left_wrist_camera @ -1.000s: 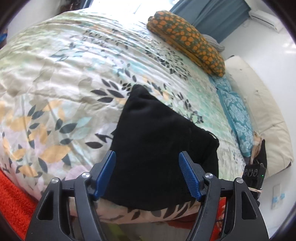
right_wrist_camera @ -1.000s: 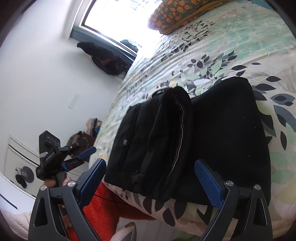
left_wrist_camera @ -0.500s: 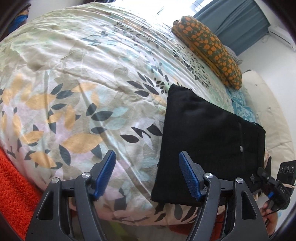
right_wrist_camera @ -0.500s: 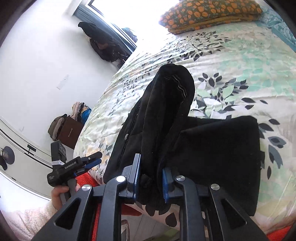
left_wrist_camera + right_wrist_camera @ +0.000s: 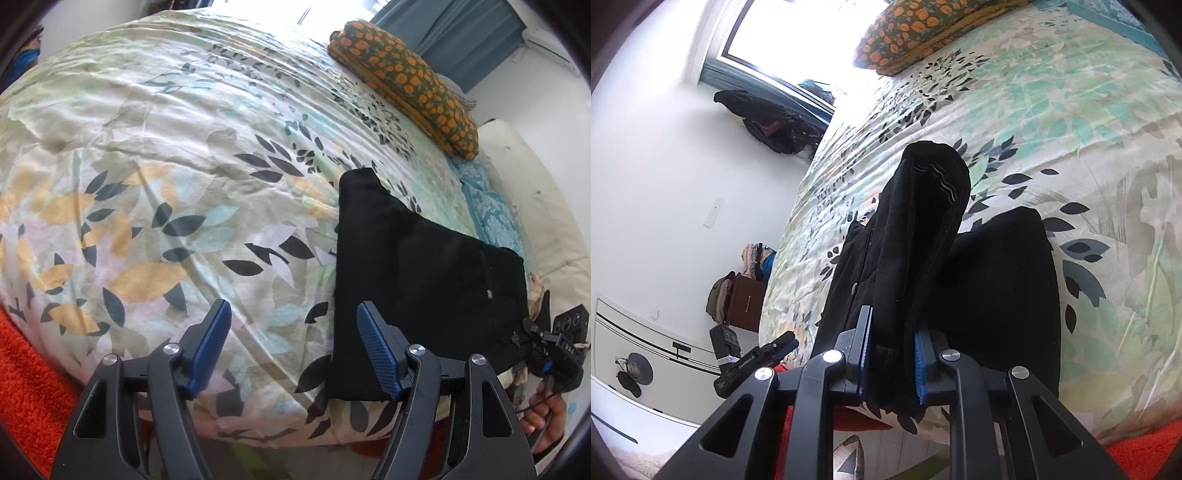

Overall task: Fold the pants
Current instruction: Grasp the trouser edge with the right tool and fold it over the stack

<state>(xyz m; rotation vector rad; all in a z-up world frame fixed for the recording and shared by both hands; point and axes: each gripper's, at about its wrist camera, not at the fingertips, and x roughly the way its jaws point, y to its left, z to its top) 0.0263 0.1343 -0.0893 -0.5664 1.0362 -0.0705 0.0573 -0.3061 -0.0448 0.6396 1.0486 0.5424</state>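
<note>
The black pants [image 5: 424, 280] lie folded on the leaf-print bedspread [image 5: 166, 166] near the bed's front edge. My left gripper [image 5: 293, 347] is open and empty, just left of the pants' near corner, above the bedspread. My right gripper [image 5: 890, 365] is shut on a bunched end of the pants [image 5: 919, 236] and holds it raised, while the rest lies flat on the bedspread [image 5: 1071, 129]. The right gripper also shows in the left wrist view [image 5: 554, 347] at the pants' right edge. The left gripper shows in the right wrist view [image 5: 753, 362].
An orange-patterned pillow [image 5: 406, 85] lies at the head of the bed, with a teal pillow [image 5: 491, 210] beside it. An orange rug [image 5: 26, 387] lies below the bed's front edge. A cream mattress [image 5: 546, 206] stands right of the bed. A bag-laden wooden stand [image 5: 738, 295] stands by the wall.
My right gripper has shut on the pants' end and lifted it. My left gripper has moved left, off the pants, staying open.
</note>
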